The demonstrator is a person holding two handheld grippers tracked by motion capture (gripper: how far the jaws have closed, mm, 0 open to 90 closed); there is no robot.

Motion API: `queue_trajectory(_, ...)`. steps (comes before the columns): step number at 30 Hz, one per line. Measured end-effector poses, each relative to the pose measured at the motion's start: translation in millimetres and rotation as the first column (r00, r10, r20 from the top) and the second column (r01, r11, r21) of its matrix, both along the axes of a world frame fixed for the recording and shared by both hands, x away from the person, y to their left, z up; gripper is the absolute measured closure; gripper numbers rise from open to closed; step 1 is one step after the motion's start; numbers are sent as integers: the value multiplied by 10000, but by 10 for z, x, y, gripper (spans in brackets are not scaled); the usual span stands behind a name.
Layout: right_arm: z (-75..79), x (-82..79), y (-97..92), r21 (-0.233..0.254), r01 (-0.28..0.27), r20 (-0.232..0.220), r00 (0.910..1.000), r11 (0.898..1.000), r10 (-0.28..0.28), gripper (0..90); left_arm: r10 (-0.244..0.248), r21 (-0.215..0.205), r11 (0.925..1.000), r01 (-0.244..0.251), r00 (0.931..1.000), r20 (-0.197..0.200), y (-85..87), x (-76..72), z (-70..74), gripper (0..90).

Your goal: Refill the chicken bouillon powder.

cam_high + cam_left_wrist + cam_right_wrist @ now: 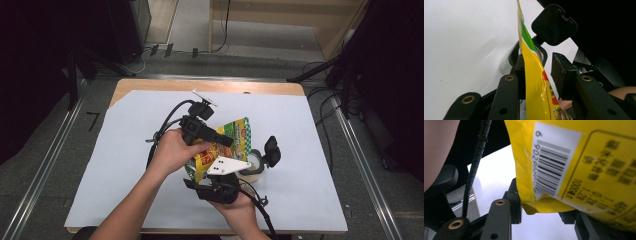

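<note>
Counter (pixel 125 165) under white sheet carries everything. Above its middle hangs a glossy yellow-and-green printed foil pouch (pixel 231 137). Left tongs (pixel 541 72) stand spread around the pouch's edge, one pad touching, the other apart. Right tongs (pixel 541 212) pinch the pouch's bottom corner. Just beside the pouch stands a clear jar with hinged black lid (pixel 265 156).

Yellow-green pouch (pixel 235 137), upright above table
</note>
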State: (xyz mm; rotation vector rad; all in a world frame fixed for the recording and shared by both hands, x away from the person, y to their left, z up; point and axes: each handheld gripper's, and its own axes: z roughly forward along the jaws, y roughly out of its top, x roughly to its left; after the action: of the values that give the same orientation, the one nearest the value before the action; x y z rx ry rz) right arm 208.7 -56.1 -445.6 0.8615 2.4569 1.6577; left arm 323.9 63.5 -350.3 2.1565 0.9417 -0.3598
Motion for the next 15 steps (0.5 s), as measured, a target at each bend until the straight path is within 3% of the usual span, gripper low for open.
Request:
queue_trajectory(8, -2, -5, 2, -51, 11, -28, 10000, 10000, -11, 622, -367, 407, 9985, 353, 9988, 337, -27, -23, -8, 670)
queue_trajectory(15, -1, -5, 2, -146, 19, -25, 10000, 9999, -19, 623, -227, 534, 9984, 210, 9992, 327, -43, -30, -7, 715)
